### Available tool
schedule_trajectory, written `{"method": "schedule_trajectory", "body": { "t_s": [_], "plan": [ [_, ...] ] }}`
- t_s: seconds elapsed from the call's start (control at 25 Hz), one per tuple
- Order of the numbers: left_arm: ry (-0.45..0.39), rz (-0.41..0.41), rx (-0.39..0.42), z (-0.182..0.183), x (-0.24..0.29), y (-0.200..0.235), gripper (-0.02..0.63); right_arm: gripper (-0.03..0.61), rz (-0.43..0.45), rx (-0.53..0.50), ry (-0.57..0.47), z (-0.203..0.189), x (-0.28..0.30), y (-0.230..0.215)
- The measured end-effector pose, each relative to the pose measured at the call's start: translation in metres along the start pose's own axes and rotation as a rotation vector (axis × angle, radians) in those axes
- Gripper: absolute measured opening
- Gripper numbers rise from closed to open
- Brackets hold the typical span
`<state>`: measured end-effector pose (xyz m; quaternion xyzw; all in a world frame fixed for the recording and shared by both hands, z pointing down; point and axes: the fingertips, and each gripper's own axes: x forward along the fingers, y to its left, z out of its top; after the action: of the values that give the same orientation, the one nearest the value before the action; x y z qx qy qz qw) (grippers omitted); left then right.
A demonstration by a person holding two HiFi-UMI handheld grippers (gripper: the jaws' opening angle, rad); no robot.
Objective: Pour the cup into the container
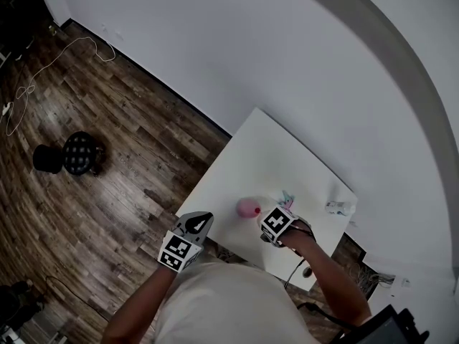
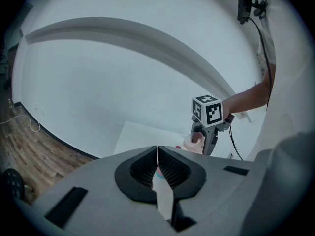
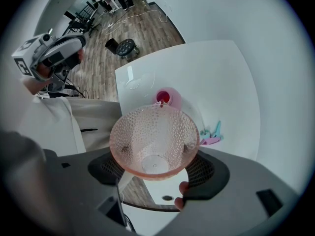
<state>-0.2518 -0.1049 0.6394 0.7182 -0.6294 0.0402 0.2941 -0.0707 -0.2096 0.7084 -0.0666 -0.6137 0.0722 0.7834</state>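
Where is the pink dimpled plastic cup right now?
In the right gripper view, the pink dimpled plastic cup is clamped in the jaws of the right hand-held gripper, over the white table, its rim beside the small pink container.

Dimpled pink cup (image 3: pixel 155 141), tilted, over pink container (image 3: pixel 167 97)
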Motion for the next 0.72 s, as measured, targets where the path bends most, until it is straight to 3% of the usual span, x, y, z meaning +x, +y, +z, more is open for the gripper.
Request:
{"method": "schedule_trajectory", "body": {
  "t_s": [0.72],
  "plan": [
    [-0.004,0.006,-0.012,-0.0024,-0.0027,0.0057,0.012,0.360,0.018,0.007,0.040,0.0043,-0.0025,0.0002]
  ]
}}
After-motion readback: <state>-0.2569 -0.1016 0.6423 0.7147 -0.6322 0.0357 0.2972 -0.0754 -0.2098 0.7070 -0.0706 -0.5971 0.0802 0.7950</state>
